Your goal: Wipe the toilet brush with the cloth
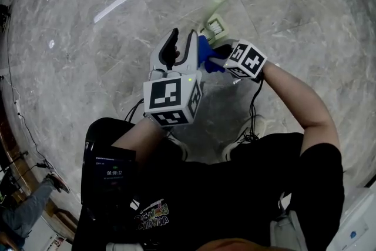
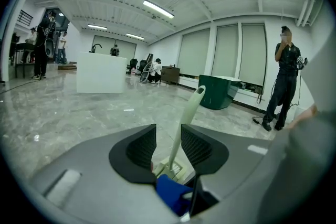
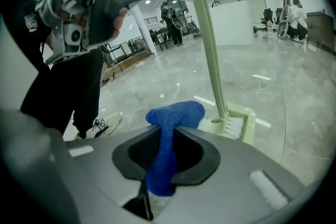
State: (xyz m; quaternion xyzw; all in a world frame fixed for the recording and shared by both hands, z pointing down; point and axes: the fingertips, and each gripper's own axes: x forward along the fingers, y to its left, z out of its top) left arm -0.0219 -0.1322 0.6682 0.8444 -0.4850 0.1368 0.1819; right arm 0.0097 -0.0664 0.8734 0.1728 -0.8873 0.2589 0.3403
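A pale green toilet brush (image 1: 218,11) stands upright in its holder (image 3: 248,122) on the marble floor, its long handle (image 3: 203,34) rising past the view's top. My right gripper (image 3: 168,147) is shut on a blue cloth (image 3: 172,118), whose bunched end sits just left of the white bristles (image 3: 232,124). In the head view the cloth (image 1: 205,51) shows beside the right gripper (image 1: 216,59). My left gripper (image 1: 183,38) hovers open on my side of the brush. The handle (image 2: 190,110) shows through the gap of the left gripper (image 2: 168,147), beyond the pads and untouched.
My shoes (image 1: 242,141) stand on the floor just below the grippers. Farther off are a white counter (image 2: 102,73), a dark green bin (image 2: 220,92) and a standing person (image 2: 283,80). Other people stand at the far left by a rack (image 2: 46,44).
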